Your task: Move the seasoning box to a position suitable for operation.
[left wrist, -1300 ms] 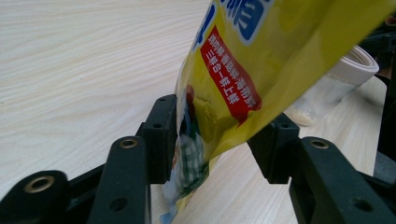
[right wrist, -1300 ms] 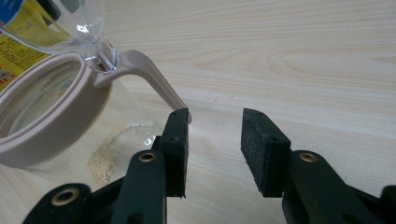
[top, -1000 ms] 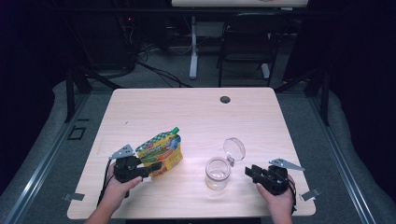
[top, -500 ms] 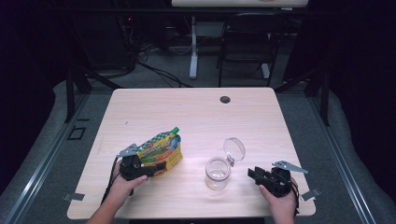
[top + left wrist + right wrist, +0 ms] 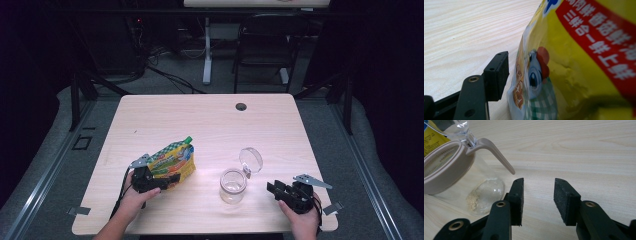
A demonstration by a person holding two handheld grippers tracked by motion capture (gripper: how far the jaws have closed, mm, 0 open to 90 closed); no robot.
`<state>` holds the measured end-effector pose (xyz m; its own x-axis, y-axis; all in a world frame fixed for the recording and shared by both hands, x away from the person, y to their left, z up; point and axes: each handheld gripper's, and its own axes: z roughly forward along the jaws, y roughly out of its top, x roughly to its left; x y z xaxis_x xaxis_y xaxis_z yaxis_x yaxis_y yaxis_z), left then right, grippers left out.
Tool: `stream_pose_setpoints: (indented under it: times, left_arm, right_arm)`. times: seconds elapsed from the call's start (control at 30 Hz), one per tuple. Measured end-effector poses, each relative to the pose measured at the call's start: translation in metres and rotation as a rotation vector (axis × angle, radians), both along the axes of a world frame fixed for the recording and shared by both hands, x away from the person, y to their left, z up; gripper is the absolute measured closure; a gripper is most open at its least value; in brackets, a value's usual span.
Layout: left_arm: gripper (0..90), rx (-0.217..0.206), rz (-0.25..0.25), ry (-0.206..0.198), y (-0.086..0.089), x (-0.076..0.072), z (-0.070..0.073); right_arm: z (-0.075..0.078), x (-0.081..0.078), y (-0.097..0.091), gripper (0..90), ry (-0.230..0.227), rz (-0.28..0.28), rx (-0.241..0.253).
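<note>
1. Pouch (image 5: 173,161) lies near the surface's (image 5: 210,120) front-left edge, beside the open jar (image 5: 233,185); we judge pouring yet to begin.
2. Left tool (image 5: 506,75): its jaws have just been opening, released, pouch between them, untouched.
3. Right tool (image 5: 537,200): released, empty; jar just beside, with only a few crumbs inside.

Snack pouch (image 5: 175,161) lying on the table (image 5: 200,120) left of the jar (image 5: 233,185), jar near the table's front edge, its hinged lid (image 5: 250,159) tipped open behind it, left gripper (image 5: 165,180) at the pouch, right gripper (image 5: 272,188) right of the jar, grommet hole (image 5: 241,106) far behind the jar.
</note>
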<state>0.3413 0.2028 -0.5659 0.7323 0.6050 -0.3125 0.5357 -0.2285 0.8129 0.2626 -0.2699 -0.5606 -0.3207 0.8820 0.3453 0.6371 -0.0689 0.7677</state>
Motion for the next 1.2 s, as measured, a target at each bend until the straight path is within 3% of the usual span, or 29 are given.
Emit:
stream_pose_setpoints:
  times: [0.2, 1.2]
  left_arm:
    - [36.5, -0.02, 0.004, 0.003, -0.001, 0.002, -0.004]
    - [33.1, -0.029, 0.036, -0.011, -0.004, 0.002, -0.017]
  right_arm:
    - [0.0, -0.002, -0.001, 60.4, 0.0, -0.004, -0.001]
    - [0.0, 0.002, 0.001, 60.2, -0.001, 0.002, 0.0]
